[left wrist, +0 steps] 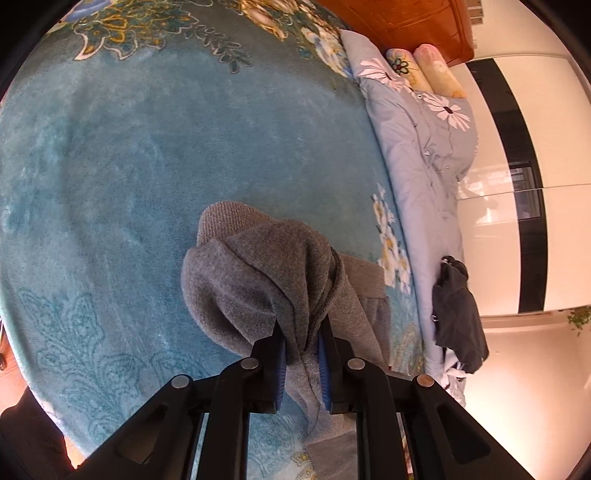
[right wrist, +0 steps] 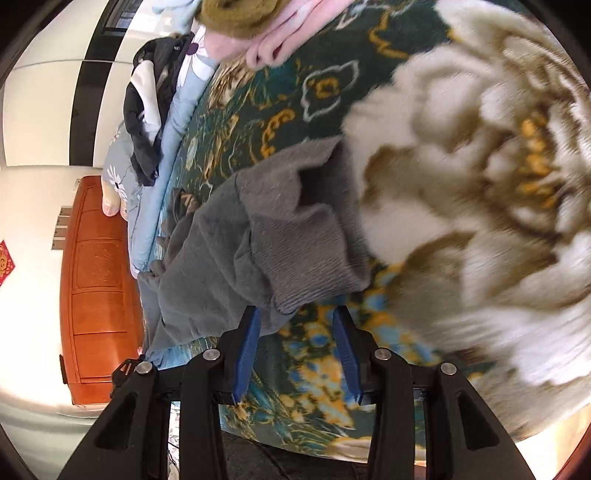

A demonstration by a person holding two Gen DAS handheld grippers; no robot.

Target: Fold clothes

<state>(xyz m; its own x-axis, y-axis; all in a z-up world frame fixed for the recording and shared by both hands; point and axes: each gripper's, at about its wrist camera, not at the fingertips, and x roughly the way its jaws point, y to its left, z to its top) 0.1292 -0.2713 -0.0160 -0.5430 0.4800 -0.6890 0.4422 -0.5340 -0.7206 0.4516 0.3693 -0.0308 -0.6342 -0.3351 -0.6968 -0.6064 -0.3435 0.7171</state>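
The grey sweater (left wrist: 266, 280) lies on the teal flowered blanket (left wrist: 147, 166) that covers the bed, bunched into a heap near the blanket's front edge. In the left wrist view a thick fold of it rises off the blanket and runs down between the blue pads of the left gripper (left wrist: 301, 332), which is clenched on that fold, the cloth pressed tight from both sides; a ribbed hem shows behind the heap, lying flat on the blanket. In the right wrist view the sweater (right wrist: 258, 240) shows a ribbed cuff or hem hanging toward the right gripper (right wrist: 295, 321), whose jaws stand apart and released; the ribbed edge sits just at the fingertips, brushing near the left pad, but nothing is pinched between them. Beyond that edge the blanket (right wrist: 461, 166) shows a large cream and gold flower, blurred. Along the far side of the blanket runs a pale blue quilt (left wrist: 417, 140) with white daisies, and on it, toward the blanket's near corner, lies a dark garment (left wrist: 458, 317). At the head end of the blanket two rolled pillows (left wrist: 428, 70) rest against an orange wooden headboard (left wrist: 406, 22). In the right wrist view a pink cloth (right wrist: 280, 40) and a mustard-coloured one (right wrist: 240, 14) lie at the blanket's far edge. Past the quilt stands a white wardrobe with a black stripe (left wrist: 517, 147).
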